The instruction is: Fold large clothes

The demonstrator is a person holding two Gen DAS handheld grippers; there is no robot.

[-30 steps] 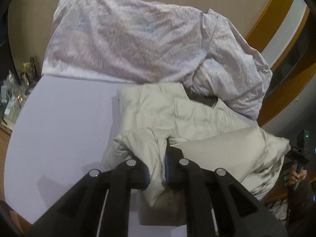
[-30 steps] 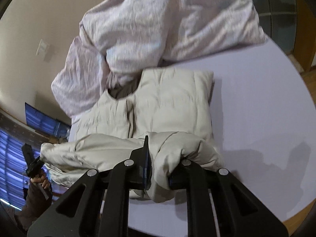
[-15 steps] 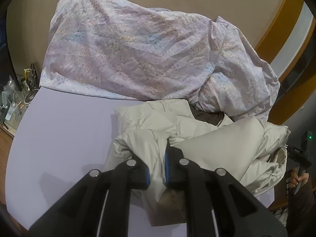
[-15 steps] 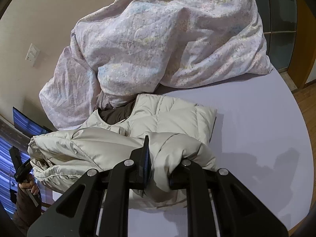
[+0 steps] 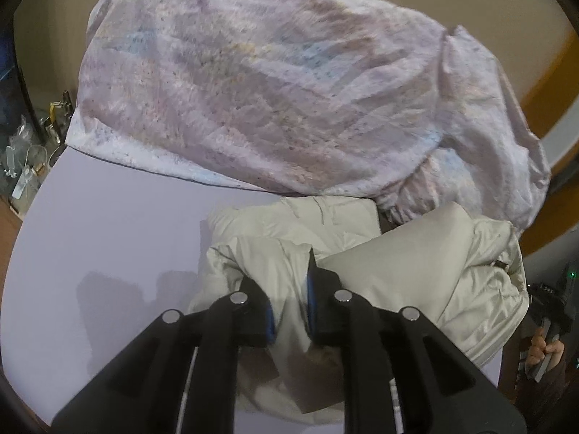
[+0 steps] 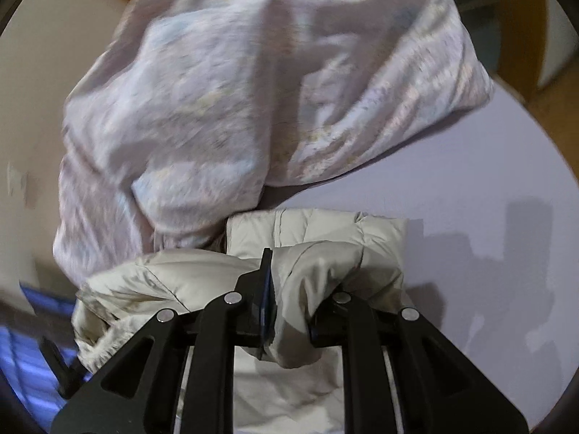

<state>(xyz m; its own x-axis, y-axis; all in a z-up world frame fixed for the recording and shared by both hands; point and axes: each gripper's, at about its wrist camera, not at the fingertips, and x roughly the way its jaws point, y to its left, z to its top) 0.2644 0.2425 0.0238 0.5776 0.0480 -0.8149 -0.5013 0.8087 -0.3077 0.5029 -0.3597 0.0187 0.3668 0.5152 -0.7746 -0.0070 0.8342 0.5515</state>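
A: Start at the tools. What have they got?

B: The left gripper (image 5: 291, 302) is clamped on a bunch of the jacket (image 5: 416, 275), cloth pinched between its fingers. The right gripper (image 6: 289, 307) is closed on another bunch of the same jacket (image 6: 318, 238), a fat puffy roll filling the gap.

A: And where does the jacket lie?

B: On the lilac sheet (image 5: 108, 246), its far end just under the edge of the crumpled duvet (image 5: 271, 90). The held edge is raised and doubled over the flat quilted part beneath.

A: So the step is a fold away from the person?

B: That is my reading: the near hem is being carried over toward the collar end. To do it well, I'd keep both grips level with each other so the fold line runs straight, and keep the cloth between them taut enough not to sag.

A: Any risk?

B: The padding is slippery and springy; it may bulge open on release. I'd lay it down short of the duvet, then press before letting go.
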